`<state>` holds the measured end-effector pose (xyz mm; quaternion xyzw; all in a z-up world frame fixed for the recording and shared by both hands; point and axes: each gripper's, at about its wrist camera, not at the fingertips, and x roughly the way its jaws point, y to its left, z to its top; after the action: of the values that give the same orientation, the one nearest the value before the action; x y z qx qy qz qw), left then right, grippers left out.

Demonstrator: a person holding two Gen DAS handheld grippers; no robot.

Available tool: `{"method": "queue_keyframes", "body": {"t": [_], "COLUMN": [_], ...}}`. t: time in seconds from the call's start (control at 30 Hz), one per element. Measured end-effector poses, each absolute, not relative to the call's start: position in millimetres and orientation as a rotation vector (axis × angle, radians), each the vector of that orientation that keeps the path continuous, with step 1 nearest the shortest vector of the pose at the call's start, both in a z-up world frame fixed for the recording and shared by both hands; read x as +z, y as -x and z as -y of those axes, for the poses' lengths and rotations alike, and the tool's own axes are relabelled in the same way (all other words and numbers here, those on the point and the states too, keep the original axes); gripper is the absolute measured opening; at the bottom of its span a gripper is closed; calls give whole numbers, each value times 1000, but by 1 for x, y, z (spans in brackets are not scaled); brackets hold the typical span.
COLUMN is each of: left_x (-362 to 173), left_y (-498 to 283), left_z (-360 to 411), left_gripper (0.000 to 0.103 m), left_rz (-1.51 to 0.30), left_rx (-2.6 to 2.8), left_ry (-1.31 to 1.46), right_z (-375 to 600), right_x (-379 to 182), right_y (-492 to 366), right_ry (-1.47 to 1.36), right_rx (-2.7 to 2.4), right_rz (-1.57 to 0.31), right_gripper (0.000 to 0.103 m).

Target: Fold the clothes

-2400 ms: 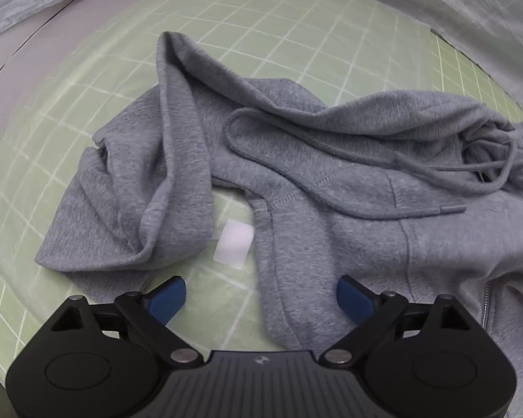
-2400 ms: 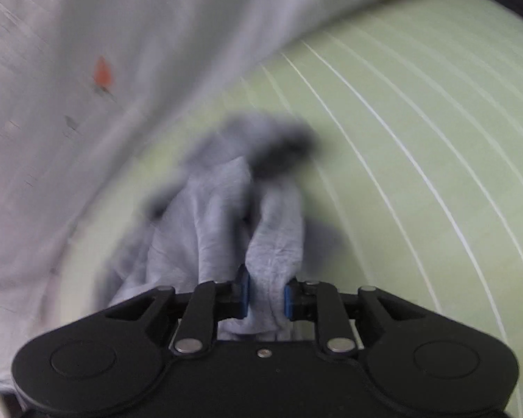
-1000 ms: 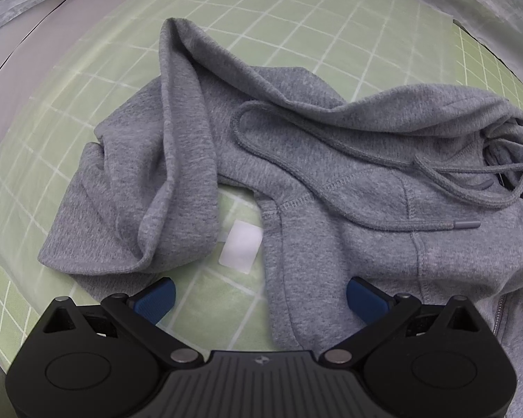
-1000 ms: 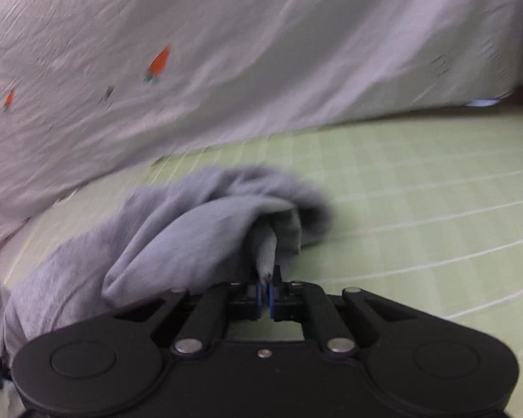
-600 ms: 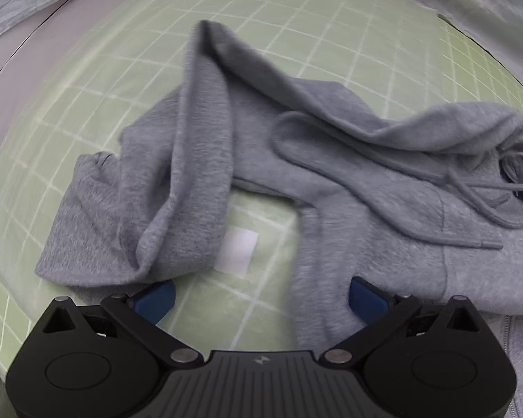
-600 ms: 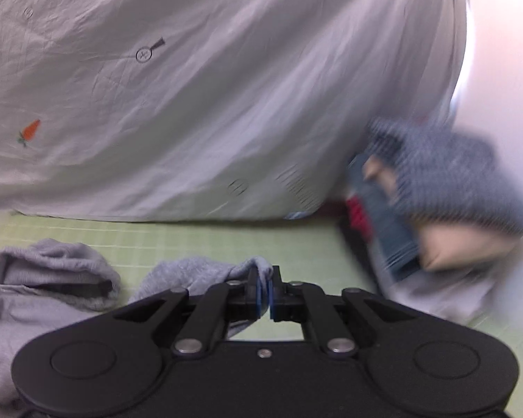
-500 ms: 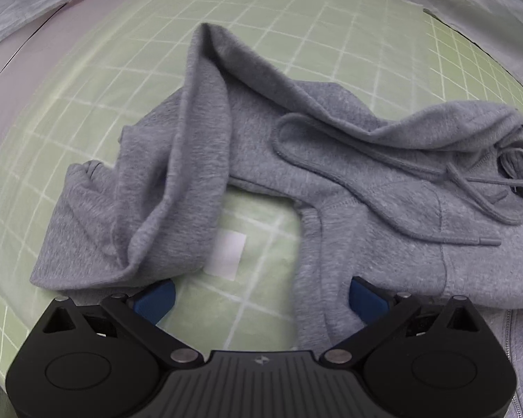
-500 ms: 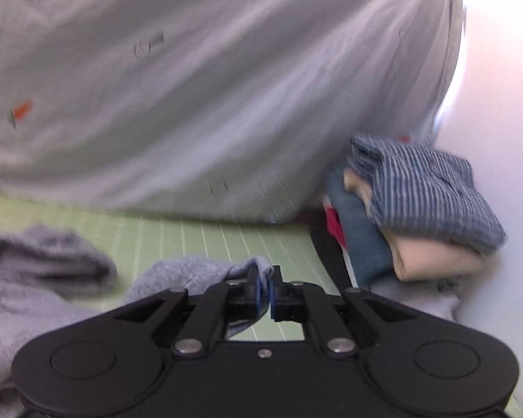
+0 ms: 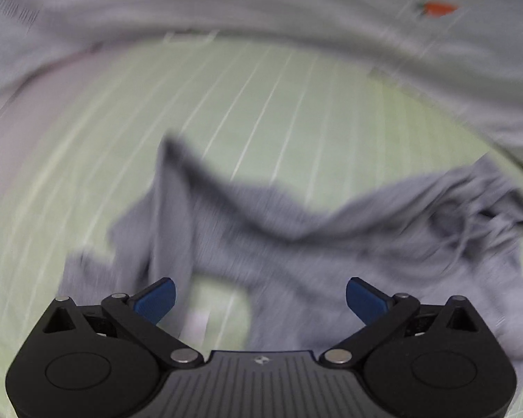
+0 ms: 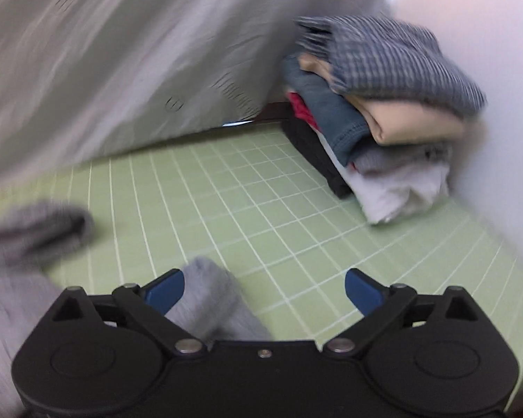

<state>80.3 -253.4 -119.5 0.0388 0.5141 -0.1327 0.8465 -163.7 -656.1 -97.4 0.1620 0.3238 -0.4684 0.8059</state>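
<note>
Behind, a pale sheet [image 10: 129, 55] borders the green grid mat [image 10: 261, 216].

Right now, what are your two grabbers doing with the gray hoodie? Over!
Left gripper open, empty, above the hoodie. Right gripper jaws opening, sleeve end loose between them. Folded stack off to the side, nothing blocking.

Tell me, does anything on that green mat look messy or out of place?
The grey hoodie lies crumpled on the green grid mat, bunched and twisted, not flat. One loose grey end lies between the right gripper's opening jaws, unpinched. The stack of folded clothes in the corner looks slightly uneven, its top striped piece overhanging.
</note>
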Motion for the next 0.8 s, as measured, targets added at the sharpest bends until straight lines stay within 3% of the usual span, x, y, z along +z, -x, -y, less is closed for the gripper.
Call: {"method": "queue_keyframes", "body": {"t": [0.17, 0.33, 0.4, 0.43, 0.5, 0.53, 0.8], "left_x": [-110, -142, -156, -163, -171, -171, -174], "left_y": [-114, -138, -143, -145, -147, -147, -152], "left_z": [313, 375, 396, 405, 410, 406, 354], "left_gripper": [97, 96, 86, 75, 42, 7, 8], "left_rz": [-1034, -1042, -1051, -1055, -1057, -1046, -1050], "left_rx": [-458, -592, -638, -660, -670, -665, -574], "left_ry": [-141, -192, -218, -230, -216, -185, 100], "right_z": [652, 640, 636, 635, 633, 632, 636], "right_x": [-107, -117, -121, -123, -126, -127, -122], "right_y": [148, 136, 132, 129, 124, 121, 72], "right_ry": [-348, -343, -340, -332, -318, -312, -323], "right_rx": [-958, -896, -878, -874, -873, -871, -741], "right_rz": [-738, -795, -820, -832, -853, -861, -835], "right_gripper": [100, 100, 100, 100, 100, 100, 100]}}
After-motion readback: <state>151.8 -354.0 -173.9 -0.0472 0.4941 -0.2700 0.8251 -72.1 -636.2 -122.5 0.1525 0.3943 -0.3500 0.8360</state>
